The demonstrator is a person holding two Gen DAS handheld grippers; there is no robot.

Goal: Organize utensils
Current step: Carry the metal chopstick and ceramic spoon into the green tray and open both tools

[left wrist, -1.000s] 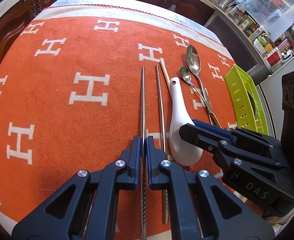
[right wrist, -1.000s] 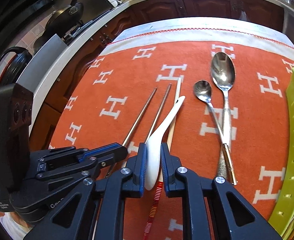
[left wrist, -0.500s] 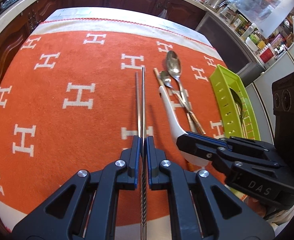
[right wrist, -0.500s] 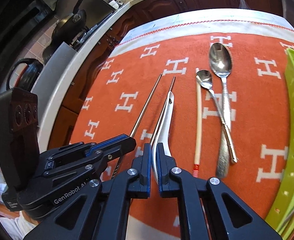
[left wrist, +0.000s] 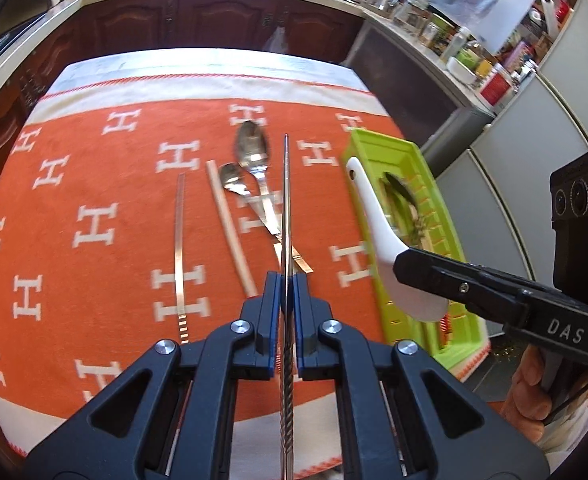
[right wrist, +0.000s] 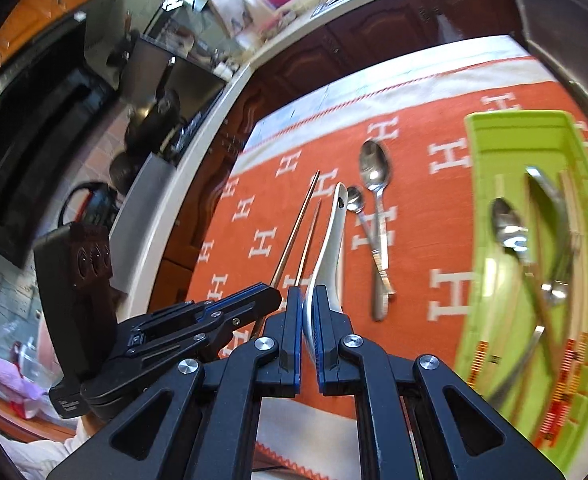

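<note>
My left gripper [left wrist: 287, 280] is shut on a metal chopstick [left wrist: 285, 216] and holds it lifted above the orange cloth. My right gripper [right wrist: 307, 294] is shut on a white ceramic spoon [right wrist: 330, 236], also lifted; in the left wrist view the white spoon [left wrist: 378, 232] hangs over the left rim of the green tray [left wrist: 450, 232]. On the cloth lie a second metal chopstick [left wrist: 179, 248], a wooden chopstick [left wrist: 229, 228] and two metal spoons [left wrist: 251, 150]. The green tray [right wrist: 490, 148] holds several spoons and chopsticks [right wrist: 534, 248].
The orange cloth [left wrist: 93, 200] with white H marks covers the table; its near edge is just below the grippers. Dark cabinets and a cluttered counter [left wrist: 454, 52] lie behind. A stove with pans [right wrist: 149, 120] is to the left in the right wrist view.
Both grippers have risen and swung right toward the green tray, carrying the metal chopstick and the white spoon. One metal chopstick stays behind on the cloth.
</note>
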